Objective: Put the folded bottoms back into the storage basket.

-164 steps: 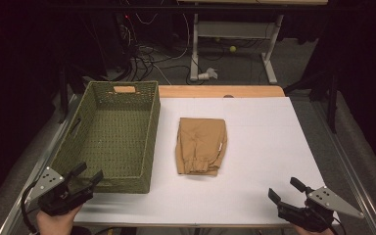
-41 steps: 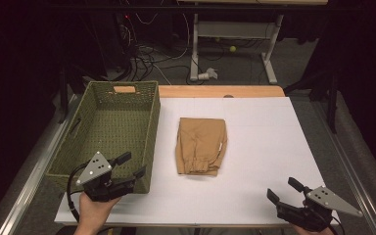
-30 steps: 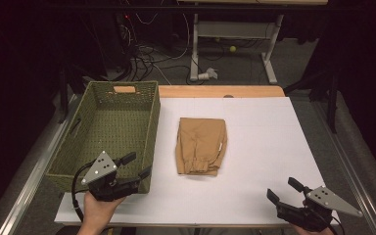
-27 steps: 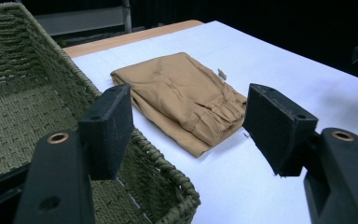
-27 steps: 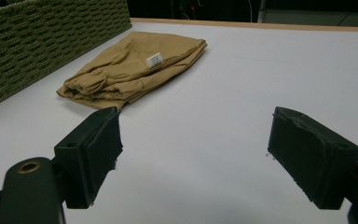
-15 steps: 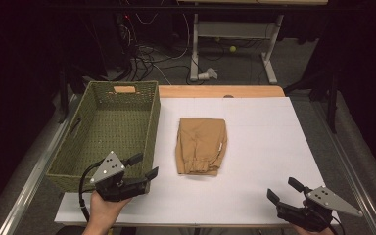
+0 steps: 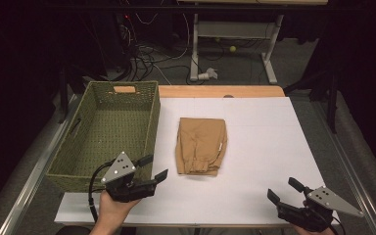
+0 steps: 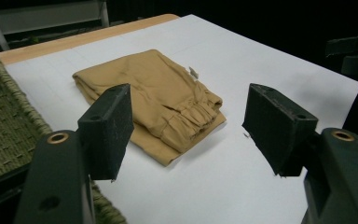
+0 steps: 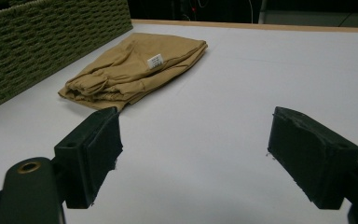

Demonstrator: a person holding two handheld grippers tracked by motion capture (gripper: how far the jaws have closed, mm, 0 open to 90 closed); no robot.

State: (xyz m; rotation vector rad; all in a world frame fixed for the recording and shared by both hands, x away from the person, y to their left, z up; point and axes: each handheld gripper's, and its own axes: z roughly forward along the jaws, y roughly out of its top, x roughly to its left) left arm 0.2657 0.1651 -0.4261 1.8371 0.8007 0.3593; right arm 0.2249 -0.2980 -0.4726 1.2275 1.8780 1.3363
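White table (image 7: 254, 147) is holding folded tan pants (image 7: 200, 145). Left gripper (image 7: 155, 169), jaws apart, is reaching from seven o'clock; next it needs to pinch them. Right gripper (image 7: 283, 190) is waiting, jaws apart.

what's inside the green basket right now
The woven green basket looks empty: in the high view its bare woven floor shows, with no cloth in it. The left gripper covers its near right corner. The folded tan garment lies outside, on the white table.

Tan folded trousers (image 7: 200, 146) flat on white tabletop, beside basket.
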